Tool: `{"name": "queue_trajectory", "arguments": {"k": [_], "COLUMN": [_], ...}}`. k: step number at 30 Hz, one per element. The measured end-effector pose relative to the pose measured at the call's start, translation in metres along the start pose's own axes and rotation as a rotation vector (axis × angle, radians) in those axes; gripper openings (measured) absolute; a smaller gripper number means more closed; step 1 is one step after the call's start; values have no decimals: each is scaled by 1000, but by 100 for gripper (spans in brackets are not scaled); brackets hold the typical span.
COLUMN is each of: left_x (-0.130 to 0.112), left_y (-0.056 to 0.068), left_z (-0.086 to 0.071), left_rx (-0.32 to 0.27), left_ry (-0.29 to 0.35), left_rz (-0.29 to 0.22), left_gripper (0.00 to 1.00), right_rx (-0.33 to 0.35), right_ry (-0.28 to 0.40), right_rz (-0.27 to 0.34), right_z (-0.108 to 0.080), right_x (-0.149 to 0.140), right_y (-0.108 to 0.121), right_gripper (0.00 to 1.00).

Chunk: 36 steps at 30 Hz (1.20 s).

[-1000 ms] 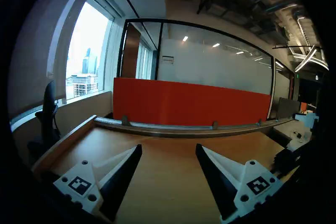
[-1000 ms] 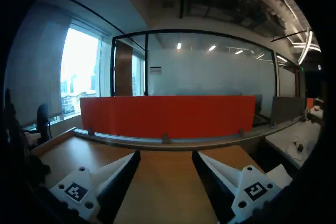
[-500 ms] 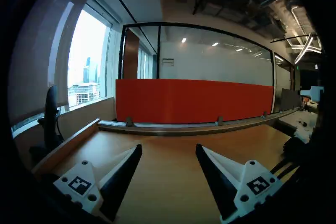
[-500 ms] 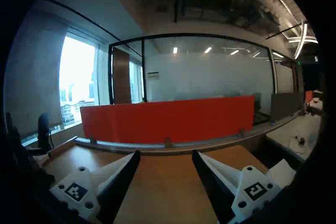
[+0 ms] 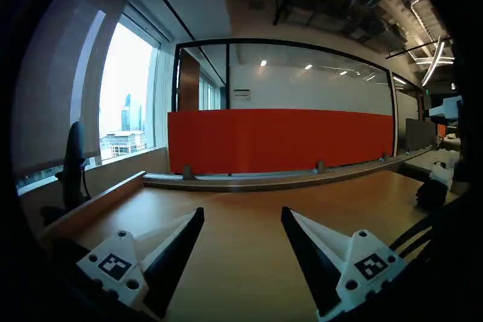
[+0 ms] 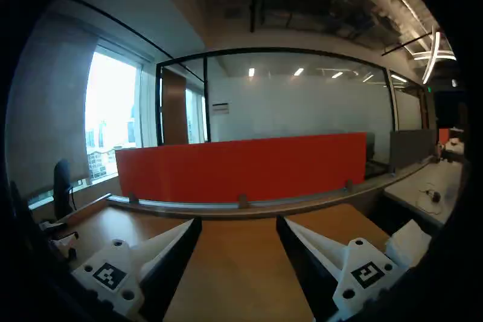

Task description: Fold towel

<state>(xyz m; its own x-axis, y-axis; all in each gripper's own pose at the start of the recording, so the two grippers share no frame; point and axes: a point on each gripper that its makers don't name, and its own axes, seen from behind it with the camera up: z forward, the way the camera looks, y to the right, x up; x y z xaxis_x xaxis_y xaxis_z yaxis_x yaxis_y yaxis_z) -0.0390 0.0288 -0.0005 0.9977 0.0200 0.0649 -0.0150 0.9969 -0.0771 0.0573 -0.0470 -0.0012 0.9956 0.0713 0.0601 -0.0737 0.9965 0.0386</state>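
Note:
In the left gripper view my left gripper [image 5: 241, 210] is open, its white fingers [image 5: 172, 234] held over a bare wooden desk [image 5: 241, 261] with nothing between them. My right gripper [image 6: 237, 220] is open too, above the same kind of desk top [image 6: 238, 273], and nothing lies between its fingers [image 6: 320, 246]. A white angular thing [image 6: 410, 238] sits at the right edge of the right gripper view; I cannot tell what it is.
An orange divider [image 5: 278, 141] on a grey rail [image 5: 253, 180] closes the desk's far side, with a glass wall behind it. A black office chair [image 5: 73, 168] stands by the window at left. A dark shape [image 5: 431, 192] and black cables [image 5: 416, 237] sit at the right.
Both views have levelled and swung slightly, so the divider now looks straighter. The dark shape at the left view's right edge has shifted up. Both grippers stay open.

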Motion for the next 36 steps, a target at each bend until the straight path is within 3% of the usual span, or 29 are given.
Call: {"name": "queue_trajectory", "arguments": {"k": [9,20,36], "left_x": [-28,-62,-72], "left_y": [-6,-12,-20], "left_z": [0,0,0], "left_rx": [6,19,46], "left_ry": [24,41,50], "left_rz": [10,-24,-13], "left_gripper": [95,95,95], "right_rx": [6,-4,-8], "right_ry": [6,8,-10], "right_rz": [-43,-77,-91], "right_z": [4,7,8], "right_x": [-21,-37,-50], "right_y": [-10,-11,-7], "right_gripper": [95,95,95]}}
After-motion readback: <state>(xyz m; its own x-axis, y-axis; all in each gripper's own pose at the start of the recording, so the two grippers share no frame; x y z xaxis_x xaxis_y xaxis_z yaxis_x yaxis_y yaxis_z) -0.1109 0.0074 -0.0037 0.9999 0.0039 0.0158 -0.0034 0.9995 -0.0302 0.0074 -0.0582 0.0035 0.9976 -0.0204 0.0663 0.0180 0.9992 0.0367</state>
